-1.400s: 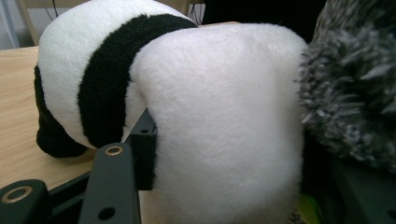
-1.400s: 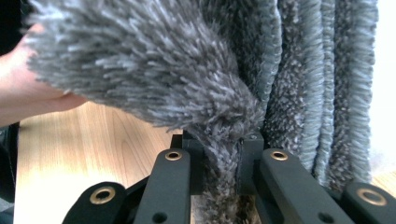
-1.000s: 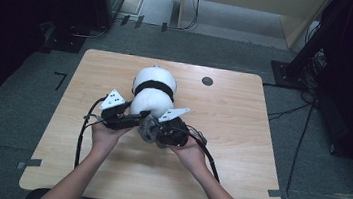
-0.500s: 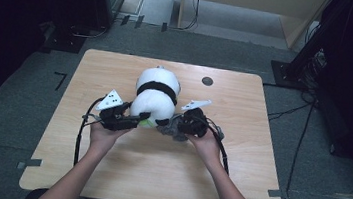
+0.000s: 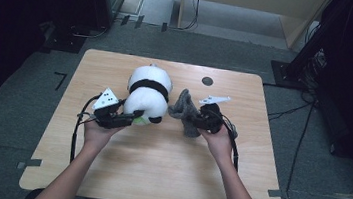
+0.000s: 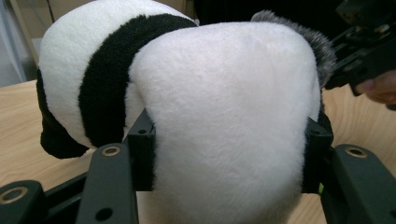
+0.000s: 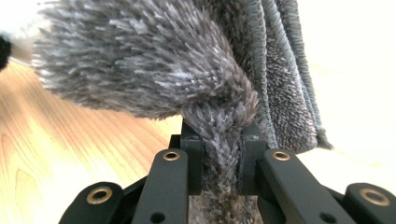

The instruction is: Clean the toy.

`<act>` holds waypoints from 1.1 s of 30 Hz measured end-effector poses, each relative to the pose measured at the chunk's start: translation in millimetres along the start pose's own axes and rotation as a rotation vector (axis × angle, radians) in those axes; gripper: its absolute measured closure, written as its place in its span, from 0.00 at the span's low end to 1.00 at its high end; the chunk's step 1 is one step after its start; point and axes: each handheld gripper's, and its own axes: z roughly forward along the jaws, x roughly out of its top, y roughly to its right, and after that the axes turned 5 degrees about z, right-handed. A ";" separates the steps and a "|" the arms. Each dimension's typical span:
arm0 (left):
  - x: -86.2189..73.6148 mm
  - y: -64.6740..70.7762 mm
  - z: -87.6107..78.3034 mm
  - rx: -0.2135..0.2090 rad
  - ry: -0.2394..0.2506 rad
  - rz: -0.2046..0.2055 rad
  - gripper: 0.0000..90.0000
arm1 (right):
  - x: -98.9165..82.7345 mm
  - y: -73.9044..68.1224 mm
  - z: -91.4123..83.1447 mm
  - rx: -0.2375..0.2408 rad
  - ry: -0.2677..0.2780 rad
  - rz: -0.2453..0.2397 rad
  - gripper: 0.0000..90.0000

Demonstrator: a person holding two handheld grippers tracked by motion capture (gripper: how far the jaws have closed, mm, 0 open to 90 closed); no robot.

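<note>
- Left gripper clamps the panda plush half-wide, pinning it to the table.
- Right gripper pinches the grey fuzzy garment tight, just beside the panda.
- Stripping looks done; next, set the garment down.

Panda plush blocks table centre-left, grey furry cloth just beside; near half free.

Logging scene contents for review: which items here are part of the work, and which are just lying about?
In use: panda plush clamped in left tool; grey furry cloth pinched in right tool.
Lying about: black round mark on the table.
</note>
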 end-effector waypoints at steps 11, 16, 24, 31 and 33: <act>-3.3 -18.3 -6.1 0.040 -0.013 0.010 0.45 | 0.9 18.0 -20.8 -0.024 0.075 0.047 0.87; -4.2 -28.2 -11.7 0.052 -0.007 0.006 0.45 | 0.3 28.5 -29.9 -0.044 0.097 0.073 0.87; -9.8 -46.9 -17.1 0.098 -0.034 0.001 0.45 | -3.4 49.1 -44.7 -0.084 0.133 0.116 0.87; -15.6 -60.7 -19.3 0.123 -0.039 -0.004 0.45 | -8.1 65.4 -49.6 -0.108 0.128 0.161 0.86; -17.7 -66.1 -21.5 0.143 -0.049 0.000 0.45 | -10.1 71.3 -50.2 -0.112 0.127 0.175 0.86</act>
